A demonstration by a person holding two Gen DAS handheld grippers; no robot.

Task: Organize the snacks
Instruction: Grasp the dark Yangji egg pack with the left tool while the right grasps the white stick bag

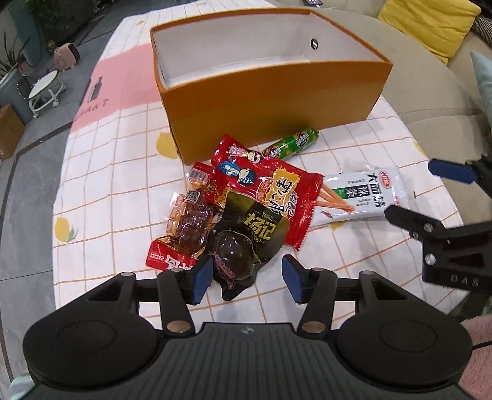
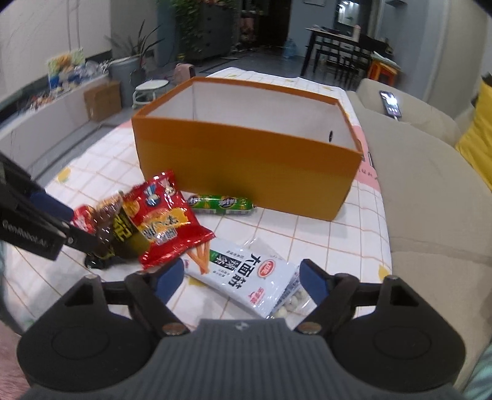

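Note:
An empty orange box [image 1: 270,95] [image 2: 246,172] stands on the checked tablecloth. In front of it lies a pile of snacks: a red packet [image 1: 267,187] [image 2: 166,221], a dark packet [image 1: 246,243] with a round brown item, a clear packet of brown meat [image 1: 192,227], a green sausage stick [image 1: 292,143] [image 2: 221,203] and a white packet [image 1: 363,194] [image 2: 246,274]. My left gripper [image 1: 247,278] is open, its pads either side of the dark packet's near end. My right gripper [image 2: 243,283] [image 1: 427,194] is open around the white packet's end.
A beige sofa [image 2: 430,197] with a yellow cushion [image 1: 430,24] and a phone [image 2: 390,104] runs along the table's right side. A white stool [image 1: 43,89], a cardboard carton [image 2: 103,100] and plants stand on the floor to the left.

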